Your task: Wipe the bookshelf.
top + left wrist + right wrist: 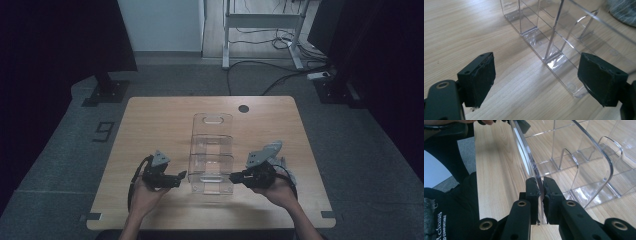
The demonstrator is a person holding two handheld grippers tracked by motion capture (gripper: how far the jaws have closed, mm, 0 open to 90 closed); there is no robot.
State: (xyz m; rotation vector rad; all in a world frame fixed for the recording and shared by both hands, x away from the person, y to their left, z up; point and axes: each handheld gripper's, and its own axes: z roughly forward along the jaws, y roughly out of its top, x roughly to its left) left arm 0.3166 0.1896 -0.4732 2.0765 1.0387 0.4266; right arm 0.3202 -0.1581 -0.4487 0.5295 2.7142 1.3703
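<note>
On the wooden tabletop a clear plastic organizer with several compartments lies near the front edge, between my two hands. My right tongs are clamped on its near wall, the thin clear panel pinched between both pads. My left tongs stand wide apart beside the organizer's other side, holding nothing, with one corner of its base lying between the pads but not touched. I judge the grasp half done: one side is secured, the left side is yet to be gripped, and any lifting or shifting remains.
</note>
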